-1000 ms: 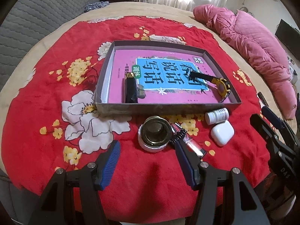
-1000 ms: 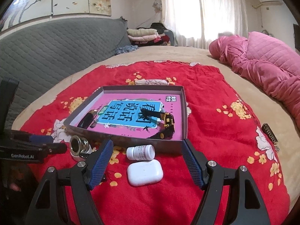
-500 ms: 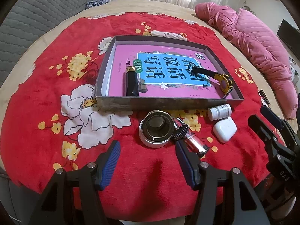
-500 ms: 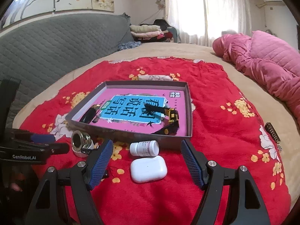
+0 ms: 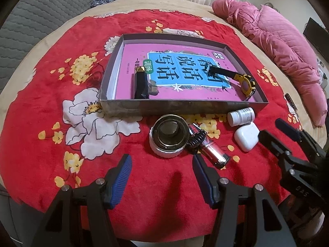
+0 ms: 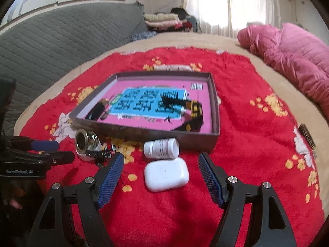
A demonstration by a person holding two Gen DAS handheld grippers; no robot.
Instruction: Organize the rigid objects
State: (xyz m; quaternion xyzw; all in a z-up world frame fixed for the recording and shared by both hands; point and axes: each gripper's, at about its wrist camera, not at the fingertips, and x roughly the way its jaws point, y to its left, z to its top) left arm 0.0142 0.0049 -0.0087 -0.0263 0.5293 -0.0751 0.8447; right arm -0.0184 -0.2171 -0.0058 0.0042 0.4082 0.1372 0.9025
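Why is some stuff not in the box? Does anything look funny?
Four things sit outside the box, on the red blanket: a round jar, a clear tube leaning against it, a small white bottle tipped on its side, and a white case.

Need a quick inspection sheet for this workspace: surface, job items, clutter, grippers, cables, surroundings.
Surface: red floral blanket over a bed.
Job's things: grey tray holds a pink book, black lighter, yellow-and-black watch. Outside, at its near wall: round metal jar, small clear bottle, white pill bottle on its side, white earbud case.
Clutter: small dark object at the blanket's edge, unidentifiable.
Grippers: left gripper open, empty; right gripper open, empty, case ahead between its fingers.
Cables: nothing seen.
Surroundings: pink quilt, grey headboard, folded clothes, curtained window.
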